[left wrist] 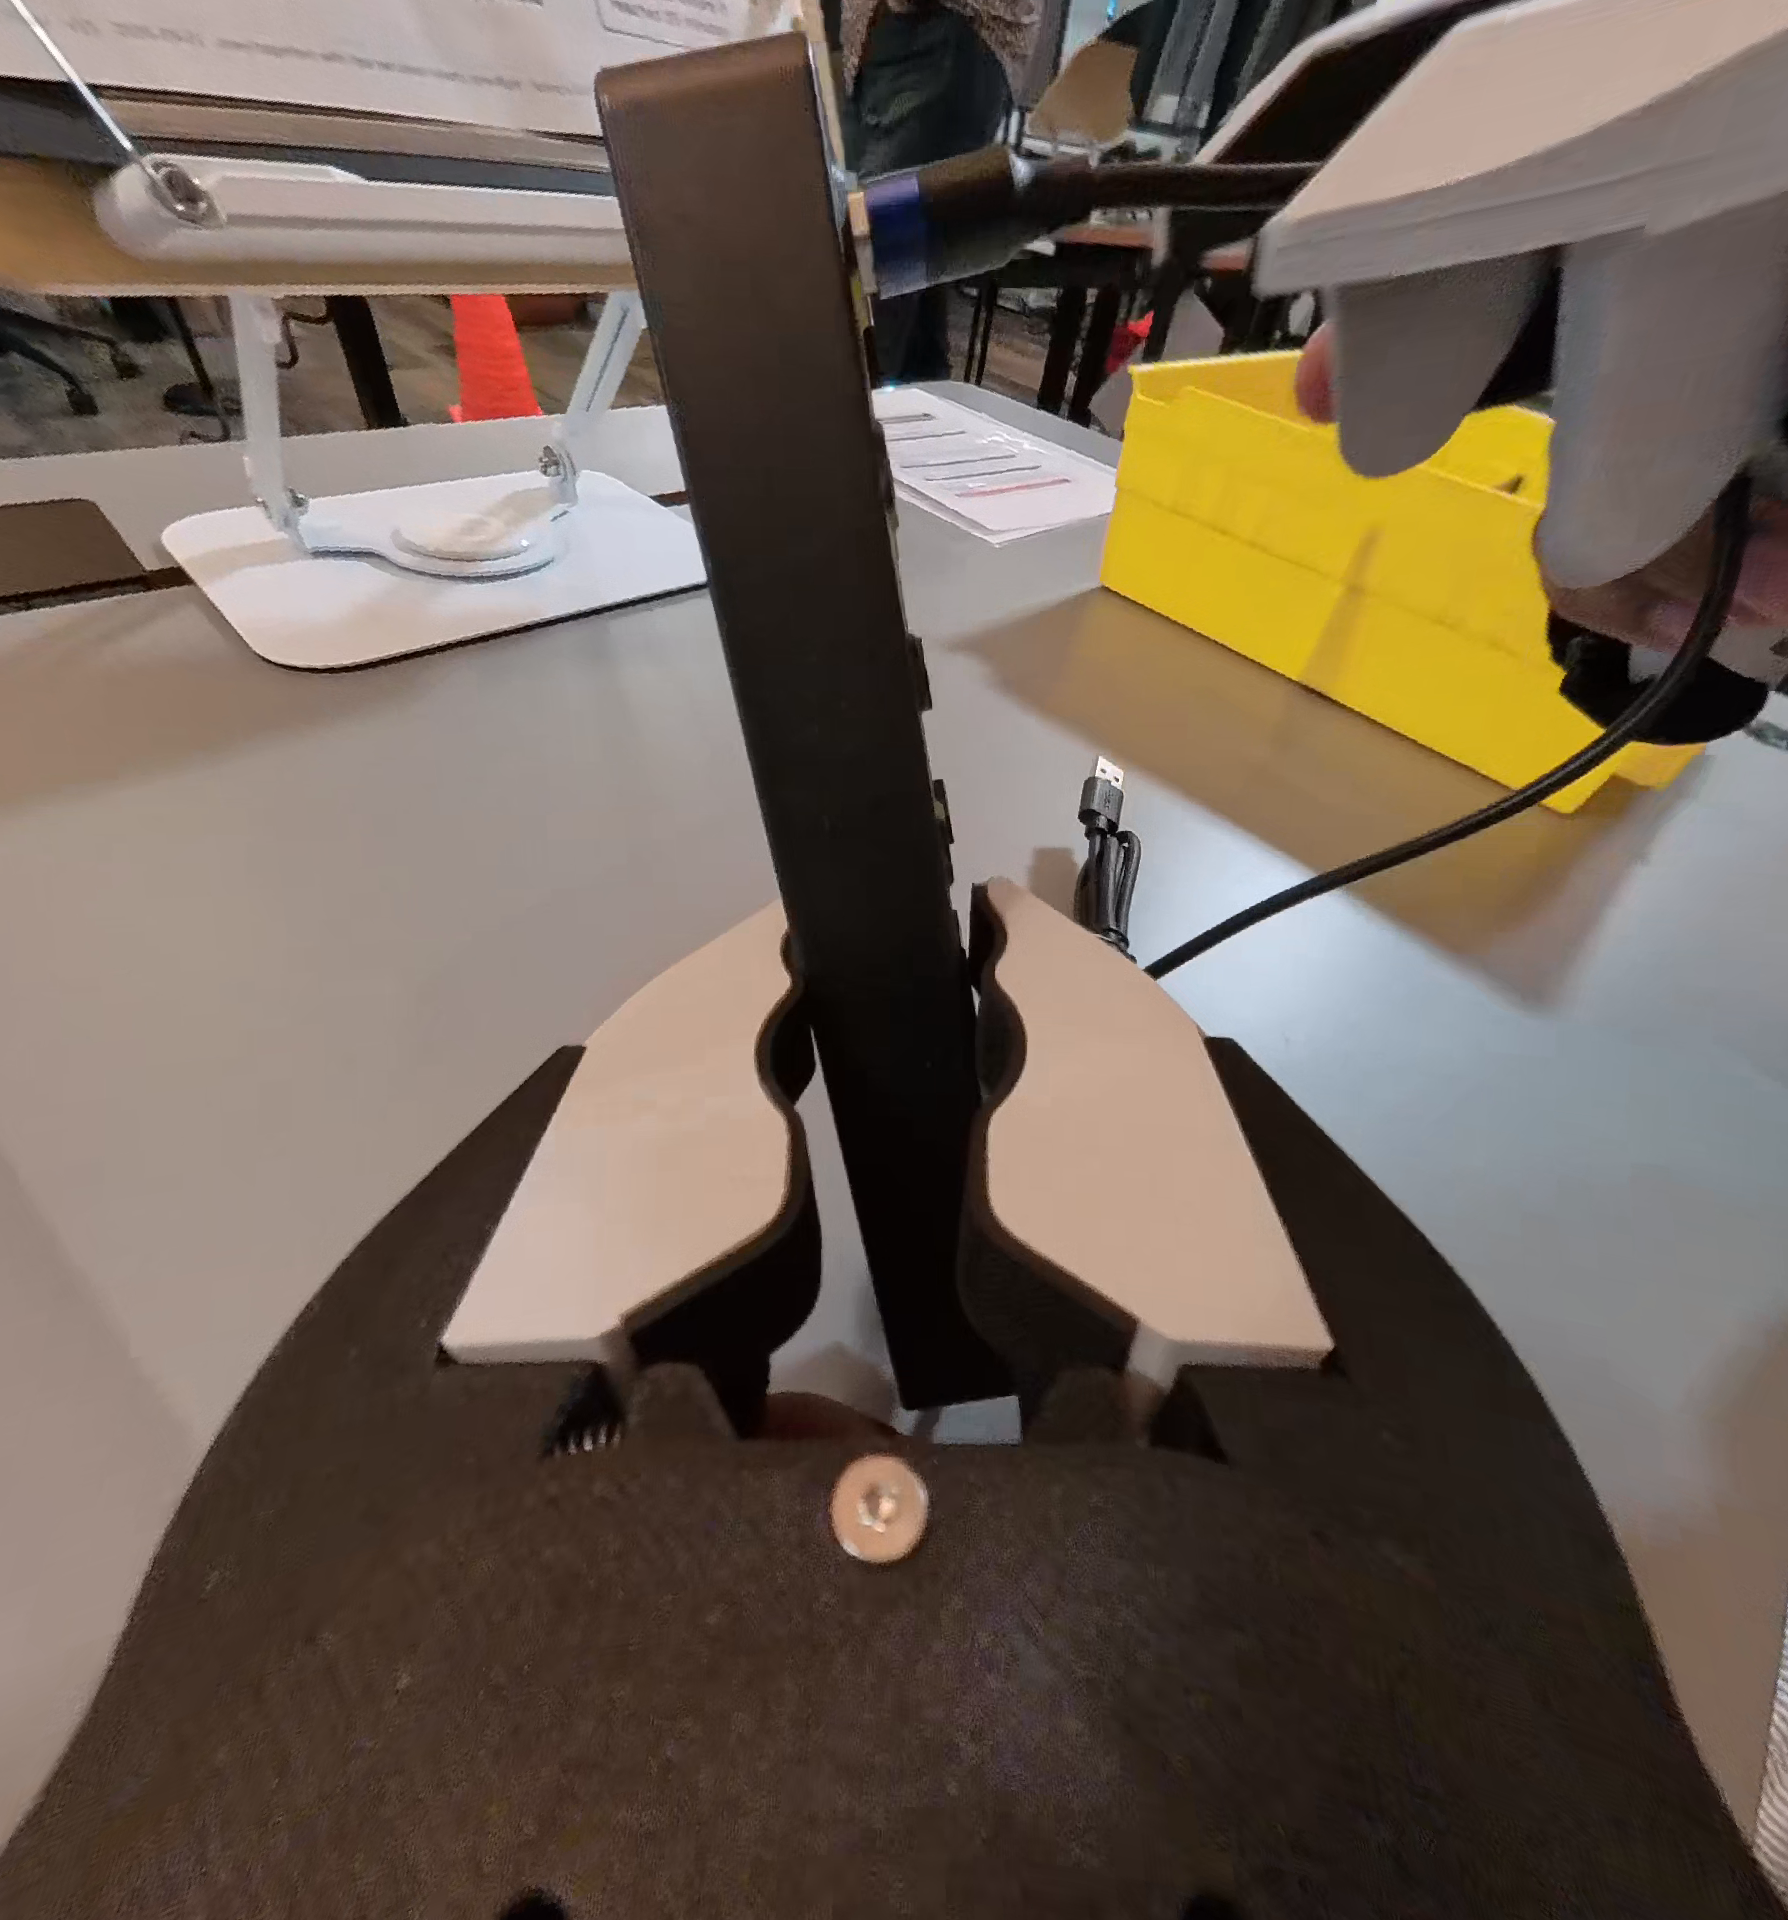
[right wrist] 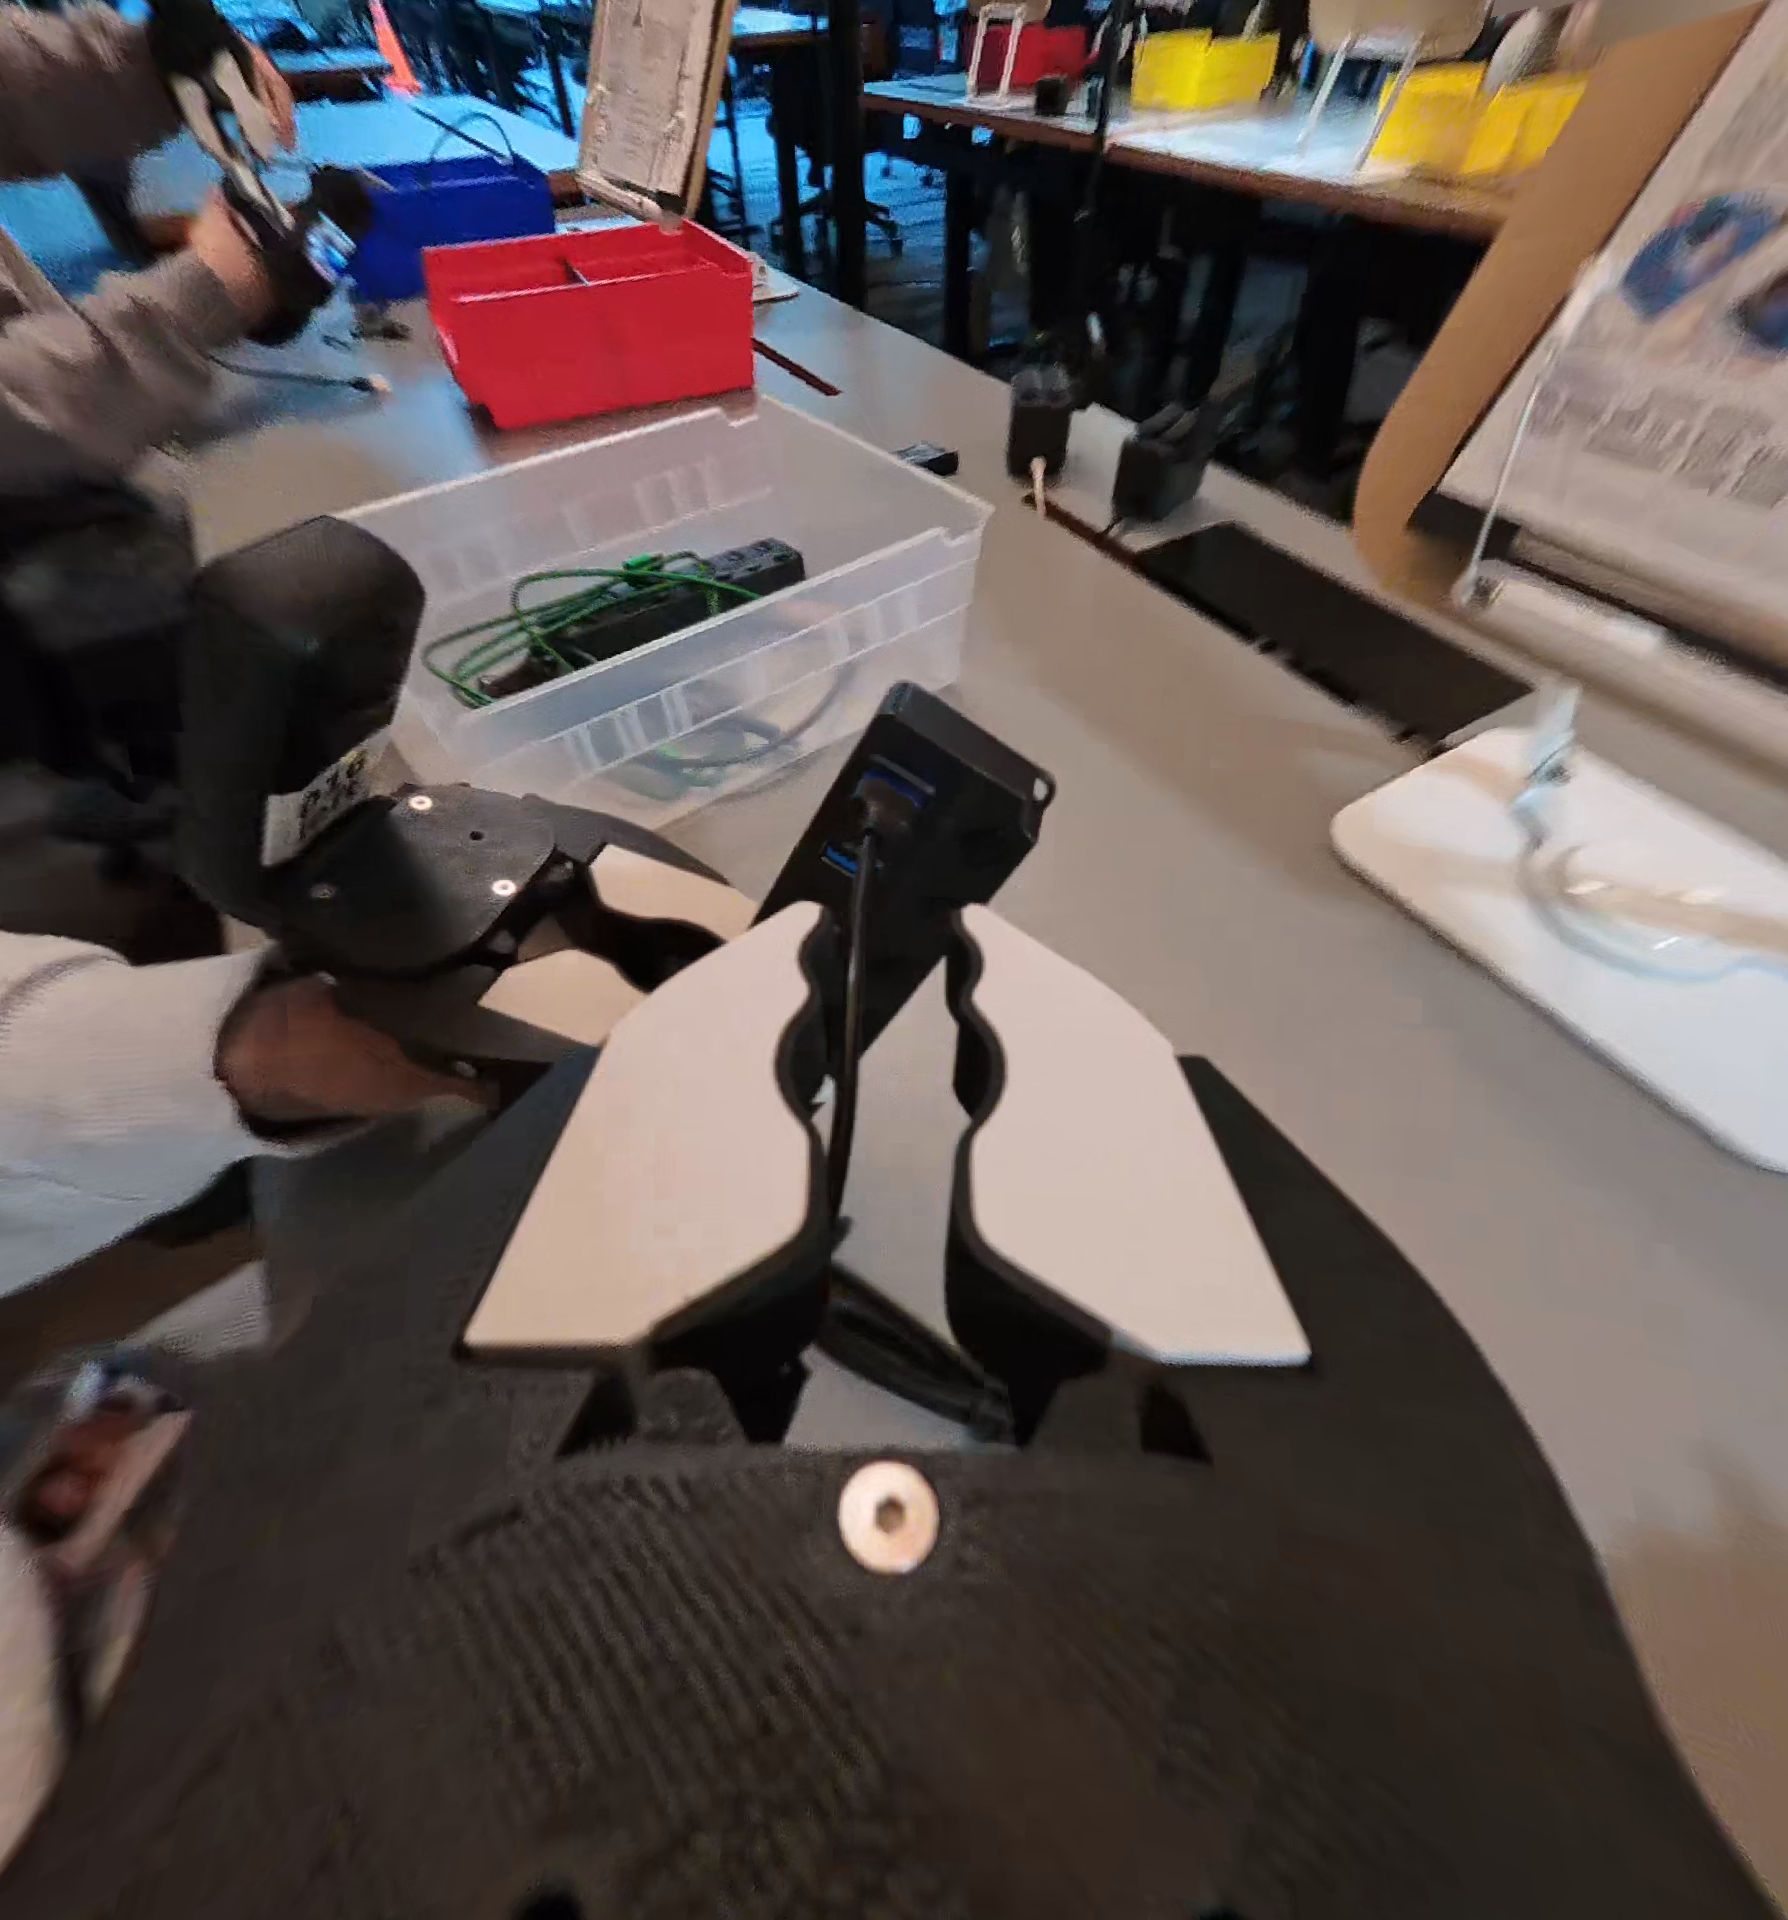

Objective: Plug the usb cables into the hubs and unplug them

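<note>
Jaws, left: left gripper was clamped on the hub, pads pressed against both flat sides of its lower part.
Jaws, right: right gripper had its fingers a little apart with the cable running up the gap beside the left pad; could not tell whether they gripped it.
Hub look: long, thin black bar, matte, held upright and slightly tilted above the table; small dark bumps ran down its right edge; in the right wrist view its end face showed blue ports.
Hub place: in the left gripper, off the table, just ahead of the right gripper's fingertips.
Cable look: thin black cord, its plug seated in a blue port at the hub's top end.
Cable path: slack cord hung from the right gripper down to the table in the left wrist view.
Spare cable: bundled black usb cable lay on the table, right of the hub, silver plug up.
Yellow bin: on the table, far right, behind the spare cable.
Clear bin: on the table beyond the left gripper, holding a green wire and another black hub.
Red bin: behind the clear bin.
White stand: flat base on the table, left of the hub.
</note>
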Tool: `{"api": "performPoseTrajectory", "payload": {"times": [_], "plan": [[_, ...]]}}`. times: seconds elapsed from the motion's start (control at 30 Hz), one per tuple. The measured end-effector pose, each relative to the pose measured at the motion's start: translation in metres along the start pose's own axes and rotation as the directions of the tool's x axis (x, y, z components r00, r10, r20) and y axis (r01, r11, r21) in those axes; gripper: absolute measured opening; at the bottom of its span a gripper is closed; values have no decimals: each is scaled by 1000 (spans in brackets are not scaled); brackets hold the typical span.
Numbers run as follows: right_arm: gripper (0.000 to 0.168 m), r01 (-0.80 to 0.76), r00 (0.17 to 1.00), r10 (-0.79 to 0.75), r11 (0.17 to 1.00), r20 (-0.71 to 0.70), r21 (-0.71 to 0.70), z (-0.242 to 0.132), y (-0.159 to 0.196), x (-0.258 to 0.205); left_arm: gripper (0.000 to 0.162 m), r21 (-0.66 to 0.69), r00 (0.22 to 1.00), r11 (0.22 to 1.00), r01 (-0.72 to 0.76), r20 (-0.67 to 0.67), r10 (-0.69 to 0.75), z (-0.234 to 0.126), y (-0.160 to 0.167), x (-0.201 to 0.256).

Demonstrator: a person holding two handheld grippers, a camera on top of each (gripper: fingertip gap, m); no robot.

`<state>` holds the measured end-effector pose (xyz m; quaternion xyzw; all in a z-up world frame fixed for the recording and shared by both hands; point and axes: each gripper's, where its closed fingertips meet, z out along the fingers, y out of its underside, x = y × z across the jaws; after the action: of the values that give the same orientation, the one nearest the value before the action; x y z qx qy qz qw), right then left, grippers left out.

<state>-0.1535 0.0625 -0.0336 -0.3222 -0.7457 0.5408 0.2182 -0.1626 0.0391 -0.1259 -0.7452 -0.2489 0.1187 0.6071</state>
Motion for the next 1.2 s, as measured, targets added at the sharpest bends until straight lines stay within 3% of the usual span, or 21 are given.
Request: {"api": "performPoseTrajectory", "payload": {"times": [0.17, 0.3, 0.43, 0.63, 0.83, 1.03, 1.1, 1.2], "plan": [[20, 232, 969, -228, 972, -91, 41, -5, -33, -14, 29, 24, 999, 999, 49, 19, -49, -2, -2, -7], [16, 323, 944, -316, 943, -95, 78, 5, -66, -25, 29, 27, 998, 998, 48, 26, -49, -2, -3, -8], [18, 308, 946, -319, 940, 53, 147, 41, -105, -53, 29, 29, 998, 999, 46, 33, -47, -2, -3, -7], [13, 305, 894, -317, 948, 317, 91, 125, -139, -95, 28, 49, 996, 995, 85, 24, -86, -5, -3, -5], [13, 304, 841, -249, 952, 480, -40, 207, -145, -126, 27, 89, 986, 983, 159, 41, -163, -17, -4, -14], [14, 347, 828, -181, 909, 531, -231, 291, -117, -139, 27, 111, 981, 977, 181, 54, -188, -23, -4, -18], [15, 391, 817, -181, 872, 547, -294, 310, -101, -146, 27, 102, 980, 977, 185, 49, -191, -22, -3, -18], [17, 550, 766, -286, 754, 575, -358, 329, -70, -153, 27, 89, 979, 977, 194, 43, -198, -20, -2, -18]]}}
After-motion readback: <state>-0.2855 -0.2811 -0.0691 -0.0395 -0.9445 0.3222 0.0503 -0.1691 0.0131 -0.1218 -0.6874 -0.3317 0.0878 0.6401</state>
